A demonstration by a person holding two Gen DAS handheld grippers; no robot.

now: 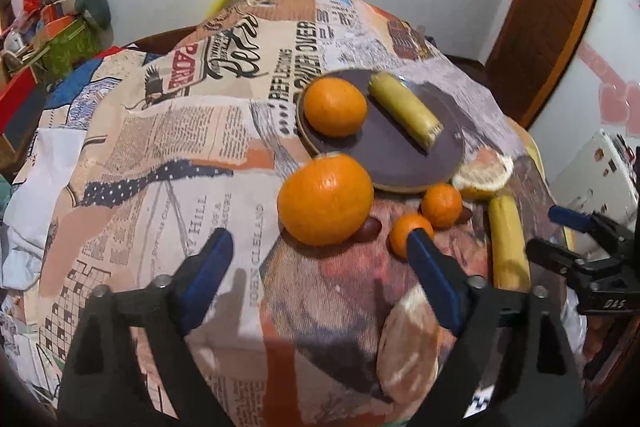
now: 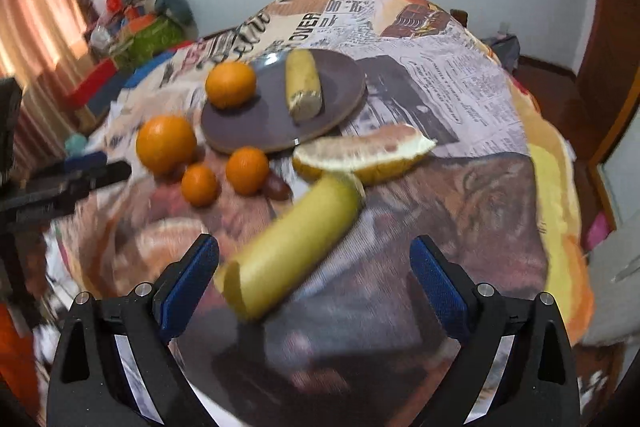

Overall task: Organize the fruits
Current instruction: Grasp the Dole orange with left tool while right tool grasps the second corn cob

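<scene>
A dark round plate holds an orange and a banana piece. On the cloth beside the plate lie a large orange, two small oranges, a dark date, a pomelo wedge and a second banana piece. My left gripper is open, just short of the large orange. My right gripper is open around the near banana piece, without touching it.
The table wears a newspaper-print cloth. A pile of clutter stands at the far left. A wall and a wooden door frame lie behind. The right gripper shows at the right edge of the left wrist view.
</scene>
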